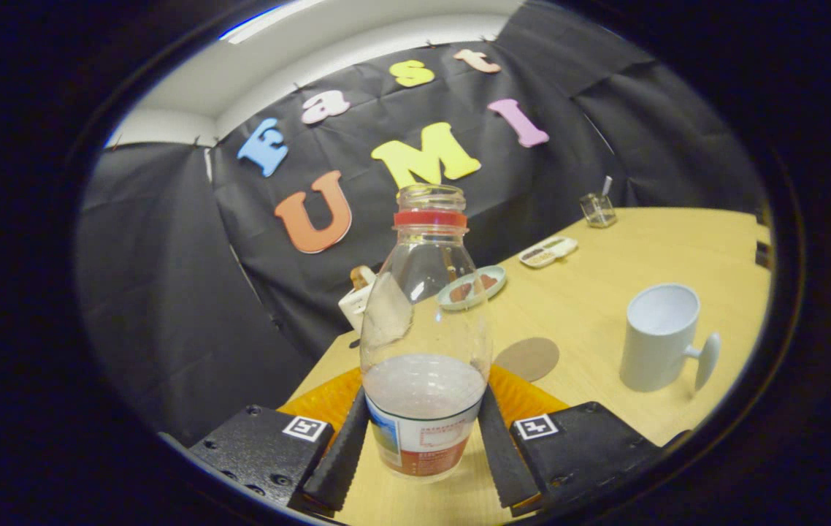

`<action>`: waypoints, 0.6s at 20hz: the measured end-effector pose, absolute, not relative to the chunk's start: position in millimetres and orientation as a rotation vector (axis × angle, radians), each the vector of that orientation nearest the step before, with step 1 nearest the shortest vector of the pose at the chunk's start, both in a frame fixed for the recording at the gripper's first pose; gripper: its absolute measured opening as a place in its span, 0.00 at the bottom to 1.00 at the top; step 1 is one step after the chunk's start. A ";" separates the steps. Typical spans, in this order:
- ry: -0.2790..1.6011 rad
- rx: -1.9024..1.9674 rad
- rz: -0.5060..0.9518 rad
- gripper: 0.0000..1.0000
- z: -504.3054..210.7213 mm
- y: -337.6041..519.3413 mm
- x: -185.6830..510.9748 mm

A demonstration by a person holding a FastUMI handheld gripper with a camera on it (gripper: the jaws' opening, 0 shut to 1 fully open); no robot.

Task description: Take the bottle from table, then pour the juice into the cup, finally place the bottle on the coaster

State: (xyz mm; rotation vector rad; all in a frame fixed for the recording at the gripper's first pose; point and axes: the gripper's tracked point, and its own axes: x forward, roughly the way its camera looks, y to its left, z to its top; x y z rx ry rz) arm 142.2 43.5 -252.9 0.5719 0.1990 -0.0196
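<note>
1. Both fingers (342,456) of the gripper (421,456) press the bottle (424,343), low centre of the frame, upright and uncapped.
2. White cup (660,336) stands at right on the table (605,292).
3. Round coaster (527,358) lies between bottle and cup.

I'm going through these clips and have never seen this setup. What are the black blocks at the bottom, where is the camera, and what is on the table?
The camera rides on a hand-held gripper and looks forward along its two fingers; the black blocks are those fingers. They press on both sides of a clear, uncapped bottle with a red neck ring, part full of pale juice, so the bottle is held. It looks lifted off the wooden table, though I cannot be sure. Beyond the fingers to the right stands a white cup, seemingly empty. Between bottle and cup lies a round brown coaster. Farther back are a small plate, a flat white tray and a small glass jar. An orange mat lies behind the bottle.
</note>
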 end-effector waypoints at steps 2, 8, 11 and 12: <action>0.191 0.704 0.012 0.78 -241.6 53.5 142.6; 0.178 0.984 0.027 0.78 -226.9 50.3 146.4; 0.168 1.090 0.019 0.78 -225.2 40.6 144.4; 0.164 1.115 0.028 0.77 -223.2 40.3 144.2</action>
